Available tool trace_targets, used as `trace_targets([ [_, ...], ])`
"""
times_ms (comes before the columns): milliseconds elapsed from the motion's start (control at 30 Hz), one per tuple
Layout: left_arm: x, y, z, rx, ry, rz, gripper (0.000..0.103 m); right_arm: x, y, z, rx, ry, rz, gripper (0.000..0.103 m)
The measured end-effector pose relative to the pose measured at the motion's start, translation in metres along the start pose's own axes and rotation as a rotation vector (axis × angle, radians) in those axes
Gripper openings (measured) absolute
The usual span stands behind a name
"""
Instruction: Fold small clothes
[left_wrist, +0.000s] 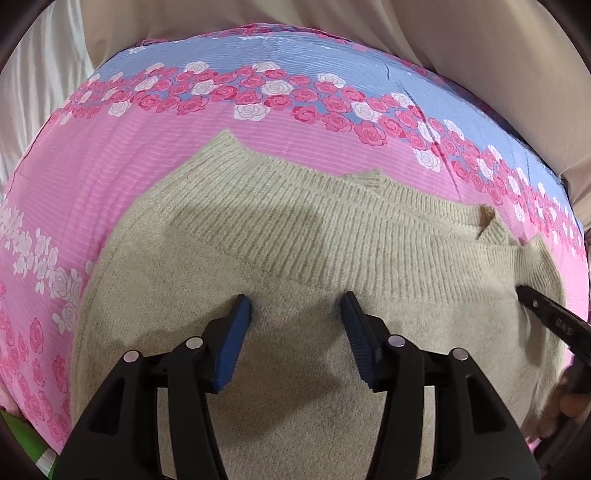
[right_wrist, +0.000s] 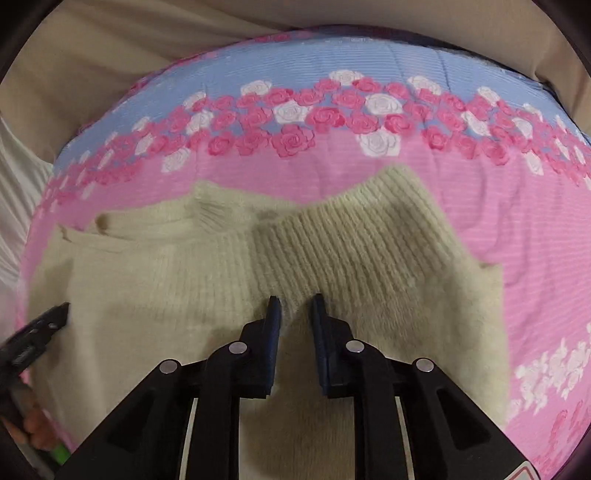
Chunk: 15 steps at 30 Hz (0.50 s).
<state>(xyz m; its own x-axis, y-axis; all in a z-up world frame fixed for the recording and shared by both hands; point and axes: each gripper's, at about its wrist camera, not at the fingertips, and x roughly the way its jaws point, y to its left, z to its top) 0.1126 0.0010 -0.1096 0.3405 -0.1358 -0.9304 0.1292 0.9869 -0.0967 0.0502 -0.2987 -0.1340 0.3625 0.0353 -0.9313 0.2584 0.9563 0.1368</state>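
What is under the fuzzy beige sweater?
The beige sweater lies on a pink and blue bedsheet printed with roses. The sheet shows all around it; whatever lies directly beneath the knit is covered.

Your left gripper (left_wrist: 295, 306) points steeply down, its blue pads (left_wrist: 236, 332) standing well apart with nothing pinched between them. Your right gripper (right_wrist: 295, 308) tilts down just as steeply, its jaws drawn narrow but with a gap showing; whether they pinch anything you cannot tell.
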Motion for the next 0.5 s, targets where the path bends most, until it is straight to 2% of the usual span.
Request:
trace_targets([
  [67,0.000,0.001,0.001,-0.001,0.004,-0.006,0.050,-0.014,0.007,0.004,0.022,-0.017,0.026,0.017],
  [200,-0.001,0.002,-0.001,-0.001,-0.006,-0.012,0.050,-0.026,0.028,-0.002,-0.018,-0.024,0.074,0.017],
  [300,-0.001,0.001,-0.002,0.000,-0.008,-0.011,0.050,0.001,0.040,-0.011,-0.075,0.049,0.029,0.017],
  [367,-0.007,0.005,-0.002,-0.011,-0.007,-0.033,0.050,-0.005,0.047,-0.008,-0.069,0.037,0.017,0.018],
  [500,-0.038,0.043,-0.012,-0.125,-0.050,-0.101,0.050,-0.044,0.078,-0.010,-0.128,-0.006,0.145,0.019],
])
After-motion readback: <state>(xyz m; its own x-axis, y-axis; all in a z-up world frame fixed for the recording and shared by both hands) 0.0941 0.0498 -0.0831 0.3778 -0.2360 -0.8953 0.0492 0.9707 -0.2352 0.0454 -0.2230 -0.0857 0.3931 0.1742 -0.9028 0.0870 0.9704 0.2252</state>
